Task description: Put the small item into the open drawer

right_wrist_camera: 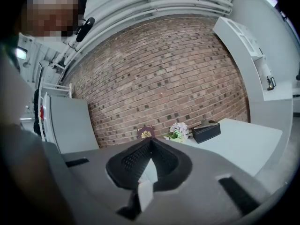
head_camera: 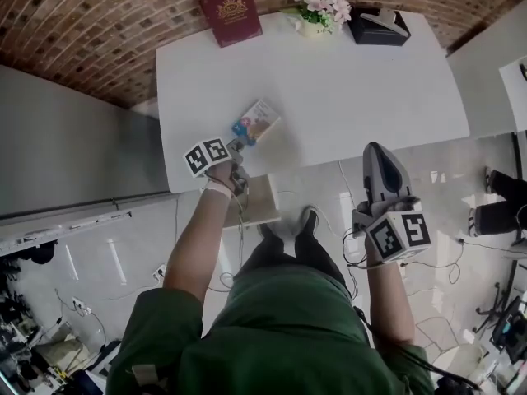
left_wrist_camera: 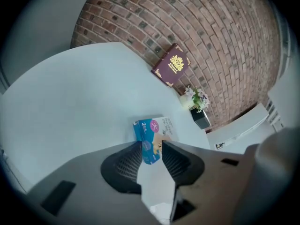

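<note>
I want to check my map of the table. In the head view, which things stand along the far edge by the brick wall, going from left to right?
dark red book → flowers in a small pot → black box

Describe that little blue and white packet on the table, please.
The packet is small, flat and rectangular, glossy like printed plastic or card: blue at one end, white with print at the other. It lies flat, askew, near the white table's front edge. The left gripper's open jaws frame its blue end; contact is unclear.
</note>
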`<action>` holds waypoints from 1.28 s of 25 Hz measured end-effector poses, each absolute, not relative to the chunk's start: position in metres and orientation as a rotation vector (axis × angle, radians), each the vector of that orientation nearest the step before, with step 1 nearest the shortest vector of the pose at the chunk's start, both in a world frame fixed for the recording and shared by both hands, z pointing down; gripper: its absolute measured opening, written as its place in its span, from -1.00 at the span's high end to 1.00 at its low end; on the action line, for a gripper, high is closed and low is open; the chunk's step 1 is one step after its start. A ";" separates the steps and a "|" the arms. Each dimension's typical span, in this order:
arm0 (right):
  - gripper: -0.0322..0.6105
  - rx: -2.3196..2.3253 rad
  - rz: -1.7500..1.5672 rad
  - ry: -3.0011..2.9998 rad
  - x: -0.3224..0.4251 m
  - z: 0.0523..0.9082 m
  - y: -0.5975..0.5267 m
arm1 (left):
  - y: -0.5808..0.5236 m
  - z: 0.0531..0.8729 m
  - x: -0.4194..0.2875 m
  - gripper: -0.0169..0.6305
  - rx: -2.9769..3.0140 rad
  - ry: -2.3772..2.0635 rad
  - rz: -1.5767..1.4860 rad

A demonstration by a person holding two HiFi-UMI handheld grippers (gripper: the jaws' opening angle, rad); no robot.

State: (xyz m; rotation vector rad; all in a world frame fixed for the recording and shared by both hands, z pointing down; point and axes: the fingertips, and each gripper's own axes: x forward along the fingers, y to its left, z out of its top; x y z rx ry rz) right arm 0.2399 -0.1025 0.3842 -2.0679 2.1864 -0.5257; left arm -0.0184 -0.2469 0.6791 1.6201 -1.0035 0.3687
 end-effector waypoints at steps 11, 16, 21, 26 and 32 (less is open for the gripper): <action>0.89 -2.156 -0.574 2.050 0.256 0.400 -0.081 | -0.260 0.709 -0.008 0.59 1.500 -1.021 0.398; 0.89 -2.154 -0.591 2.045 0.258 0.407 -0.079 | -0.262 0.710 -0.008 0.64 1.501 -1.017 0.381; 0.89 -2.141 -0.624 2.057 0.255 0.413 -0.080 | -0.265 0.708 -0.006 0.75 1.541 -1.009 0.352; 0.89 -2.115 -0.655 2.063 0.254 0.417 -0.082 | -0.266 0.704 -0.008 0.81 1.570 -1.010 0.294; 0.89 -2.081 -0.690 2.076 0.253 0.422 -0.084 | -0.262 0.698 -0.011 0.84 1.594 -1.014 0.242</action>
